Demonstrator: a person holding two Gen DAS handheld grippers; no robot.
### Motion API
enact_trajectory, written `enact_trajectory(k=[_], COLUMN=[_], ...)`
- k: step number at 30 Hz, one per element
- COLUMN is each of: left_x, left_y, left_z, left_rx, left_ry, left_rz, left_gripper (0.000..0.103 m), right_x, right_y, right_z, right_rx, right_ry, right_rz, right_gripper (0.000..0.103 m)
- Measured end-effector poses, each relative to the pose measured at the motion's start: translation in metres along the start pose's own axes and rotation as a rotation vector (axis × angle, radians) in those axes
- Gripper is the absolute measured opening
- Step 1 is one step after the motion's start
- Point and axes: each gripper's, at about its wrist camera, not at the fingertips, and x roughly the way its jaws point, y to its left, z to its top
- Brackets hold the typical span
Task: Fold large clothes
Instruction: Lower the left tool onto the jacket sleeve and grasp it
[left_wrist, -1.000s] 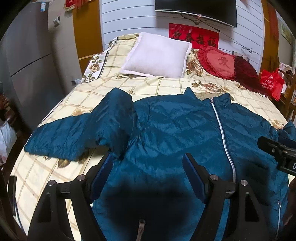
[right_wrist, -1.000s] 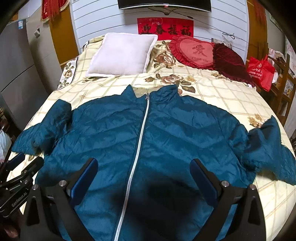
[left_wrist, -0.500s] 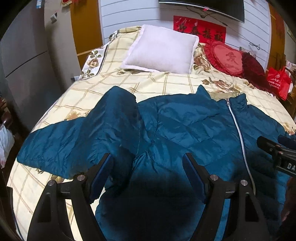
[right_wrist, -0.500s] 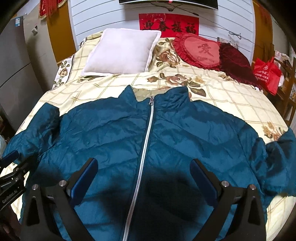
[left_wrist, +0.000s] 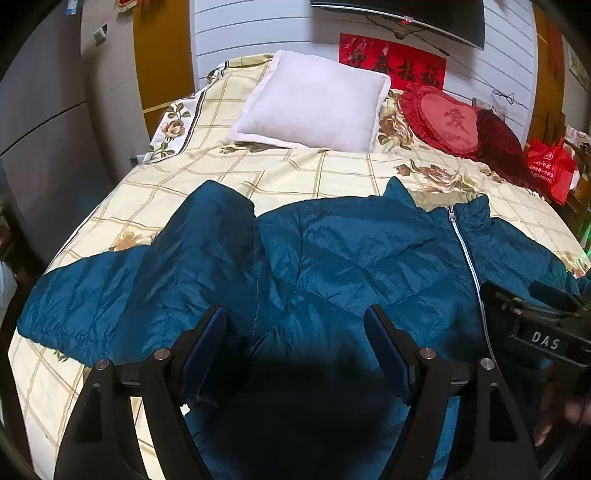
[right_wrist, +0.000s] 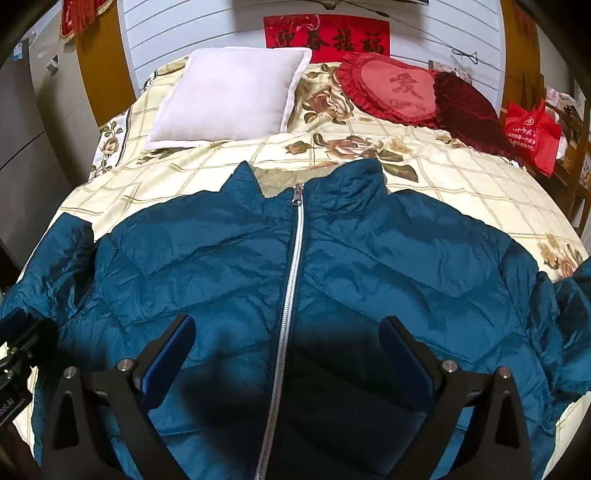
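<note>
Teal puffer jacket (right_wrist: 369, 266) spread front-up on bed (right_wrist: 461, 177), zipper (right_wrist: 291, 288) closed, collar toward pillows. Sleeves reach both side edges of bed; bare bedspread between collar and pillows. Left gripper (left_wrist: 295, 332) over jacket near left sleeve (left_wrist: 110, 288), jaws apart, holding nothing. Right gripper (right_wrist: 288, 339) astride zipper, jaws apart, holding nothing. White pillow (right_wrist: 229, 99), red heart cushion (right_wrist: 395, 88) at head. Red bag (right_wrist: 532, 136) beside bed, right.

I see dim, even room light, heavy fisheye bending with black corners, and a dark shadow on the jacket (right_wrist: 369, 266) under each tool.
</note>
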Motion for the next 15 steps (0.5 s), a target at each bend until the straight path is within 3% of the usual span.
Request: enact_trajectory(k=[10,15], left_x=[-0.019,-0.033], left_y=[0.03,0.067], left_z=[0.008,0.006], left_rx=[-0.047,-0.091], left_ry=[-0.052,-0.088], left_rz=[0.009,0.039], left_gripper=[0.054,0.054], right_x=[0.001,-0.004], right_y=[0.002,0.002], right_z=[-0.002,-0.003], right_rx=[-0.007,-0.025], right_ry=[-0.004,-0.008], right_rz=[-0.008,-0.019], right_gripper=[0.101,0.101])
